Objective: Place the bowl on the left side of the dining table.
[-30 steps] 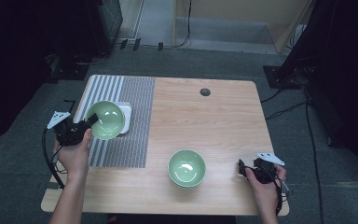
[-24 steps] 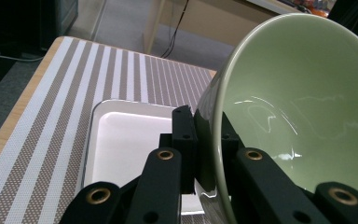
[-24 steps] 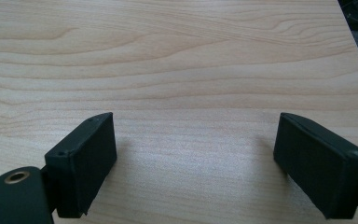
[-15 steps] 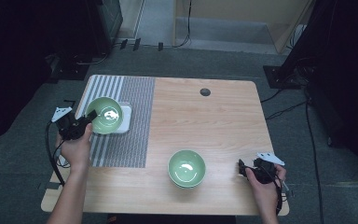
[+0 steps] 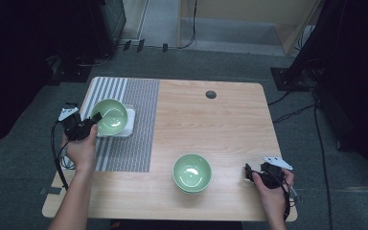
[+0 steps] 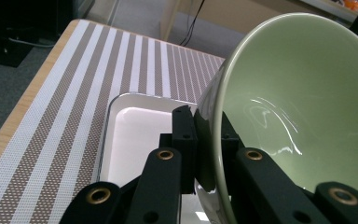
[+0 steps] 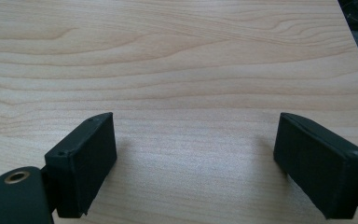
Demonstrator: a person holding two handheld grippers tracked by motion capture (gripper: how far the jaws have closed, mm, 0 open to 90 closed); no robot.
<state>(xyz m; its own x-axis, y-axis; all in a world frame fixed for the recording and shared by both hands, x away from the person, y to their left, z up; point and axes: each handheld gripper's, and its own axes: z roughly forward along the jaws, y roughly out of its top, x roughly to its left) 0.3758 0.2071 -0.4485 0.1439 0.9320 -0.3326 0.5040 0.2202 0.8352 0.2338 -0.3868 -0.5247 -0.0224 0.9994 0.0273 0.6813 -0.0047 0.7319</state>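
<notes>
bowl [image 5: 111, 116] lowered over tray [image 5: 129, 125], rim in left claw [image 5: 95, 120]

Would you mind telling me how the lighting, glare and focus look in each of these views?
High view: the table is evenly lit while the surrounding floor falls into darkness. Left gripper view: sharp white glare streaks curve inside the held green bowl, and the white tray looks bright. Right gripper view: the wood grain is crisp farther off, while the near black jaws look slightly soft and cast faint shadows.

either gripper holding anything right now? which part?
Left gripper is shut on the rim of a green bowl, one jaw inside, one outside, above the white tray. Right gripper is open and holds nothing.
</notes>
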